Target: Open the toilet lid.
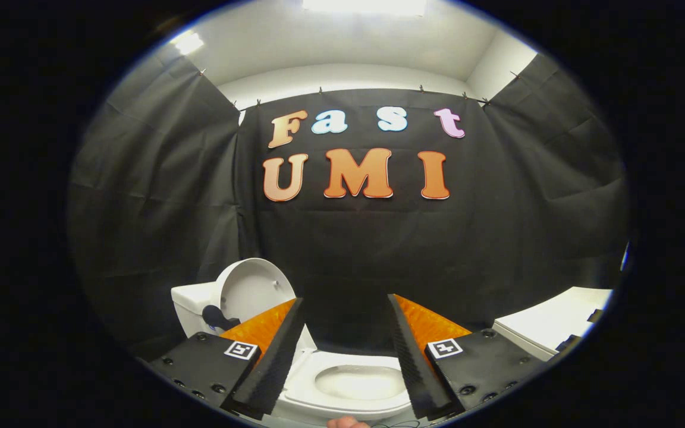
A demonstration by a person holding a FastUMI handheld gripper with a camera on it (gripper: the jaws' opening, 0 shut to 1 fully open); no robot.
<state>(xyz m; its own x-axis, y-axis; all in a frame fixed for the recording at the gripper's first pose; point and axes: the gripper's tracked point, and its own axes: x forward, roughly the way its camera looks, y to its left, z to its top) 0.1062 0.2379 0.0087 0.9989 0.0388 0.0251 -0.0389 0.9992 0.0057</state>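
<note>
The toilet lid point(251, 289) stands upright against the tank point(191, 304), seemingly fully raised. The gripper point(345, 309) hangs spread wide, its 2 fingers empty above the bowl point(357, 383).

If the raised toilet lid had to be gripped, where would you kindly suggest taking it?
Probably the lid's top rim, approached from the bowl side: it stands upright against the tank, so that thin edge is free. The gripper hangs open above the bowl.

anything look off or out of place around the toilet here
Nothing stands out. The toilet lid stands upright against the tank, and the seat lies flat around the bowl, with no spill or damage visible. The gripper is open, its jaws apart above the seat and touching nothing.
</note>
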